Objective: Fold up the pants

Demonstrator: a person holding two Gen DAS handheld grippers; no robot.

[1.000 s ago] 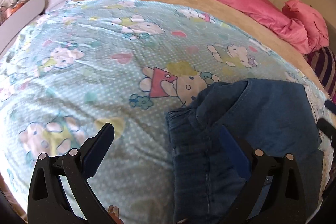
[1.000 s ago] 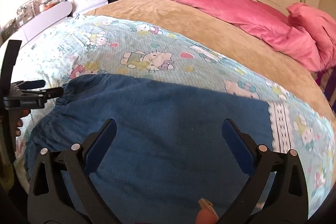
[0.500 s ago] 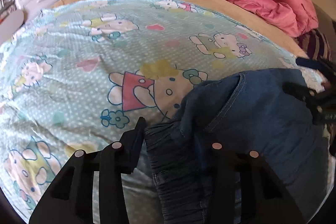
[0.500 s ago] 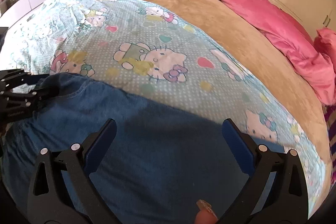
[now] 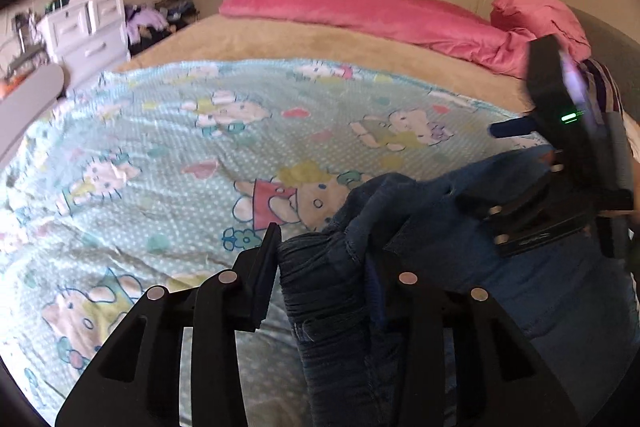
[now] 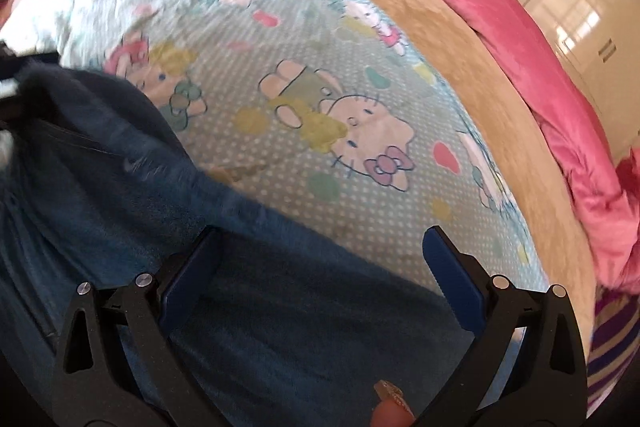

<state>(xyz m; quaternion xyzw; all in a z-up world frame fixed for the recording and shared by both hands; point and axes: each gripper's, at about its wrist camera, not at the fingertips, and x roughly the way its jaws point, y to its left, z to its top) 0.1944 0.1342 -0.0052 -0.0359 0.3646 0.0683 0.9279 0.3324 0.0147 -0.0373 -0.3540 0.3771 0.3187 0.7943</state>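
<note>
Dark blue denim pants (image 5: 460, 259) lie on a light blue cartoon-print sheet (image 5: 180, 155) on the bed. My left gripper (image 5: 326, 267) is shut on the gathered elastic waistband of the pants and holds that corner lifted and bunched. My right gripper (image 6: 320, 267) is open, its blue pads on either side of the pants' far edge (image 6: 240, 299), low over the cloth. The right gripper also shows in the left wrist view (image 5: 560, 187), at the right, above the pants.
A tan blanket (image 5: 320, 43) covers the bed beyond the sheet, with a pink duvet (image 5: 380, 15) at the head. A white drawer unit (image 5: 84, 27) and a clothes pile stand at the far left. Wardrobes line the back wall. A striped cloth (image 6: 612, 339) lies at the right.
My left gripper shut on the waistband and lifted it. My right gripper stayed open and moved down and forward to the pants' far edge, closer to the left gripper.
</note>
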